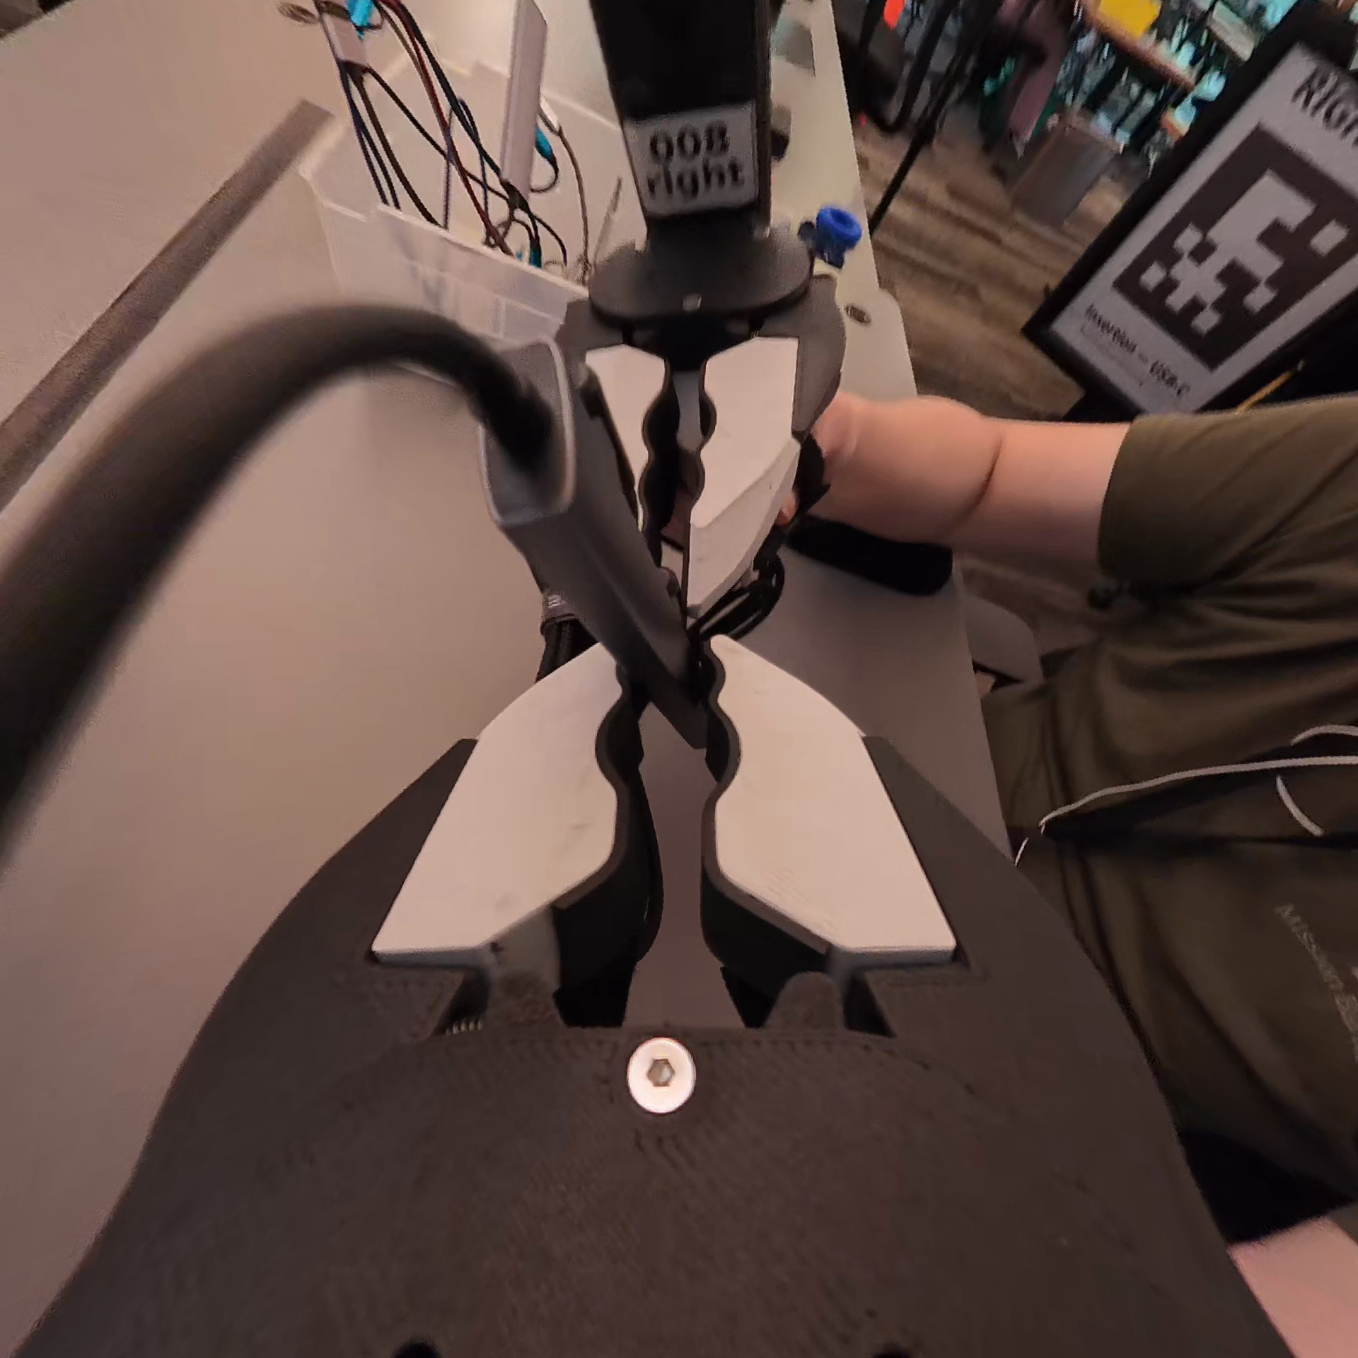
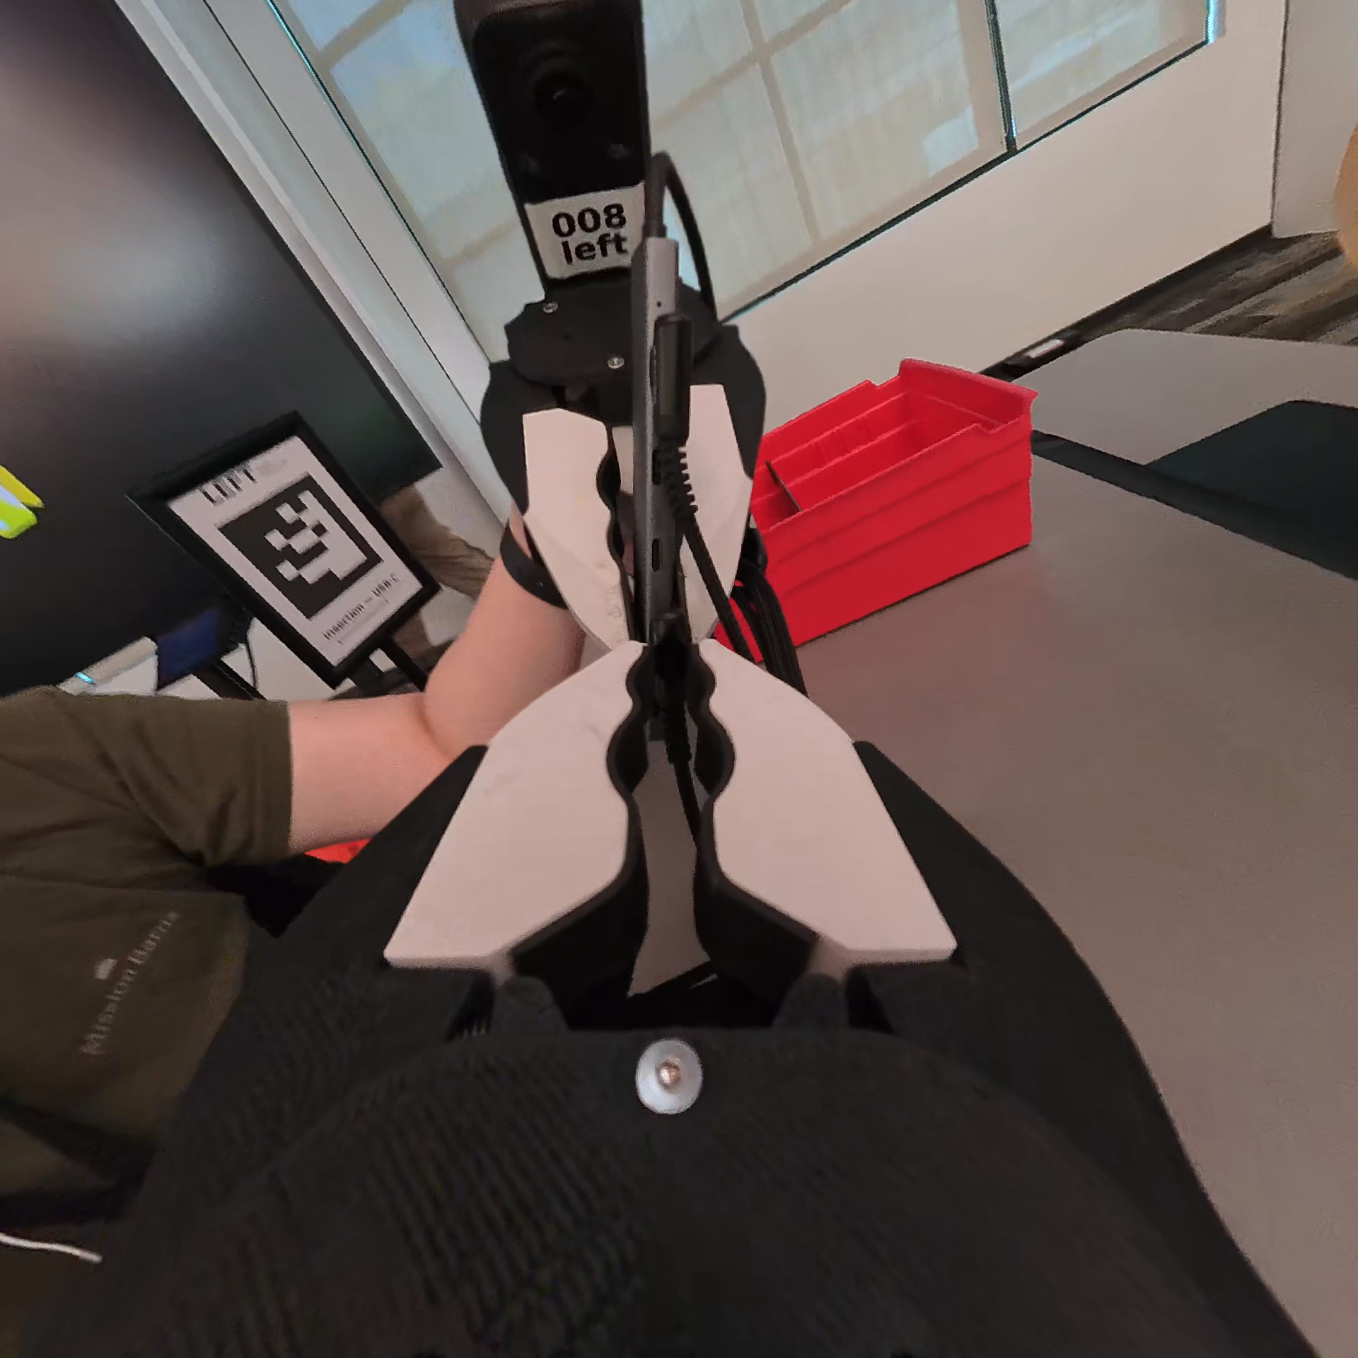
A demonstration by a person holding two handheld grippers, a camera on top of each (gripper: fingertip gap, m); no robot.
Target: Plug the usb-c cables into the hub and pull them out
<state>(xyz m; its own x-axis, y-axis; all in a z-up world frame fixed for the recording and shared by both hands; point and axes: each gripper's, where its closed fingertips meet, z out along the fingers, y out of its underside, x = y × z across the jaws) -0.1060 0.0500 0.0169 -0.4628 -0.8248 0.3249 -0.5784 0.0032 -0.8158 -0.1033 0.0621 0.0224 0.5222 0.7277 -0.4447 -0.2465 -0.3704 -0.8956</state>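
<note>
1. Nearest in the left wrist view: left gripper [image 1: 672, 694], white smooth plates backed by wavy black rubbery pads, narrowed on the lower end of the hub [image 1: 588, 558], a slim grey metal slab with rounded corners, raised above the bench.
2. Thick black cable [image 1: 220, 411] arching out of the hub's upper end, blurred.
3. Just beyond the hub: right gripper [image 1: 680, 411], tips meeting the left's, clamped on a thin black cord.
4. Nearest in the right wrist view: right gripper [image 2: 670, 687], pinched narrow on the usb-c cable [image 2: 676, 735] close behind its plug, braided black cord trailing back between the pads.
5. Same hub [image 2: 650, 441] edge-on, a row of small oval ports along its thin side; second black plug [image 2: 672, 367] seated higher up.
6. Matte grey bench [image 2: 1102, 735] below, smooth.
7. Toward the bench's far edge: red plastic bin [image 2: 918, 470], boxy, with inner dividers.
8. Far left bench corner: clear plastic tub [image 1: 455, 272] bristling with thin wires.
</note>
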